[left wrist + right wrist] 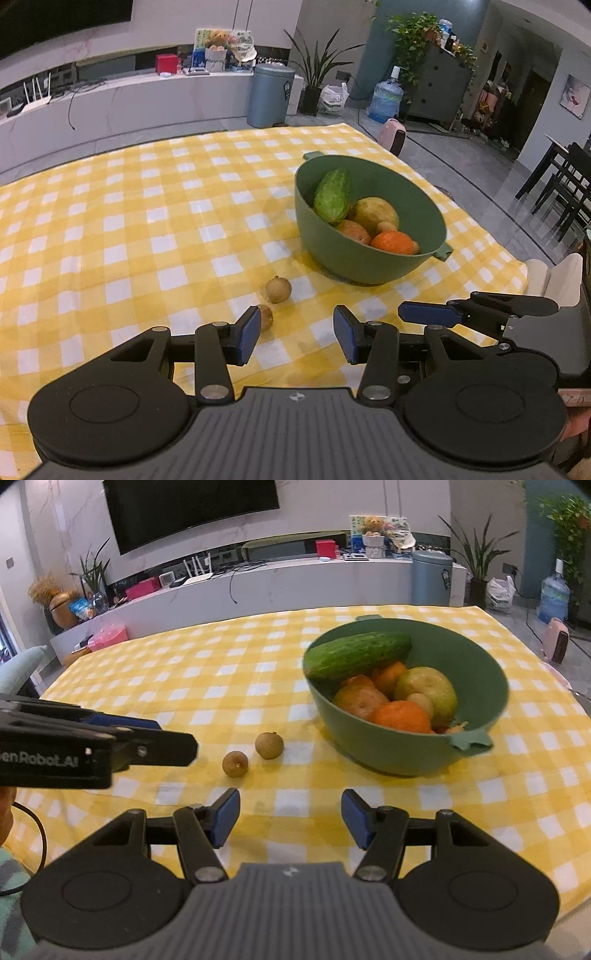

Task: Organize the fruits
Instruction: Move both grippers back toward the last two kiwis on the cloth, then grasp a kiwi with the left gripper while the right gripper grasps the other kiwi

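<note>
Both grippers, left (295, 338) & right (290, 818), jaws wide, empty; 2 longans (269, 745) by 1 bowl (480, 672).

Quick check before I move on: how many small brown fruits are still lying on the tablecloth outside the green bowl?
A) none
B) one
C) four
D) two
D: two small brown fruits lie side by side on the yellow checked tablecloth, left of the green bowl, with both the left gripper and the right gripper open and empty.
</note>
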